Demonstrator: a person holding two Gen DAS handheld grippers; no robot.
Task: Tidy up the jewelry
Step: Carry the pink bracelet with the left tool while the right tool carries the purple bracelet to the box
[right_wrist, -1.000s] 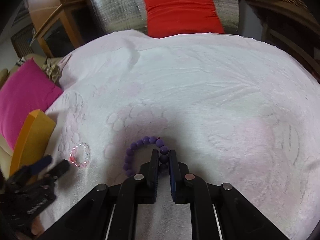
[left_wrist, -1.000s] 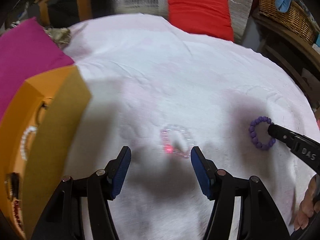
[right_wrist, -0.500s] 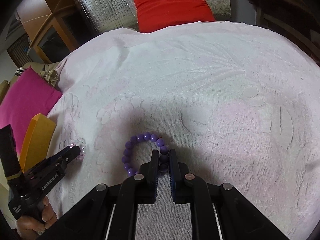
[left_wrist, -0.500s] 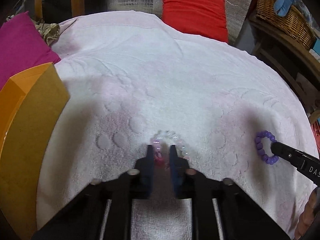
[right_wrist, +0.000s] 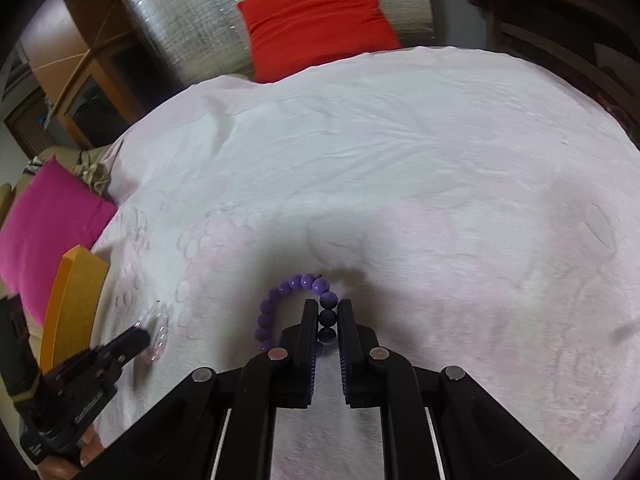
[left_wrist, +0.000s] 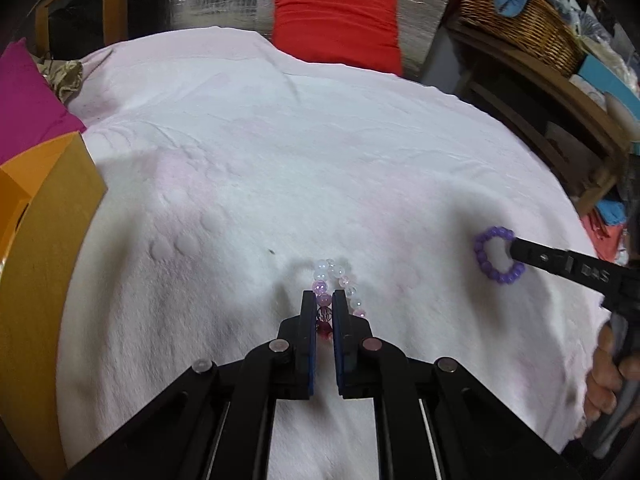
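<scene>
Left wrist view: the left gripper (left_wrist: 324, 304) is pinching the clear-pink bead bracelet (left_wrist: 334, 290), with the orange box (left_wrist: 44, 216) lying to its left.

Right wrist view: the right gripper (right_wrist: 325, 314) is clamping the purple bead bracelet (right_wrist: 294, 306), farther from that box (right_wrist: 74, 304).

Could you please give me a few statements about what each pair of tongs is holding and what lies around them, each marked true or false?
1. The left tongs are shut on the pink and clear bead bracelet. True.
2. The right tongs are open and hold nothing. False: they are shut on the purple bead bracelet.
3. The orange box lies to the left of the left tongs. True.
4. The cushion at the far edge of the white cloth is blue. False: the red cushion lies there.
</scene>
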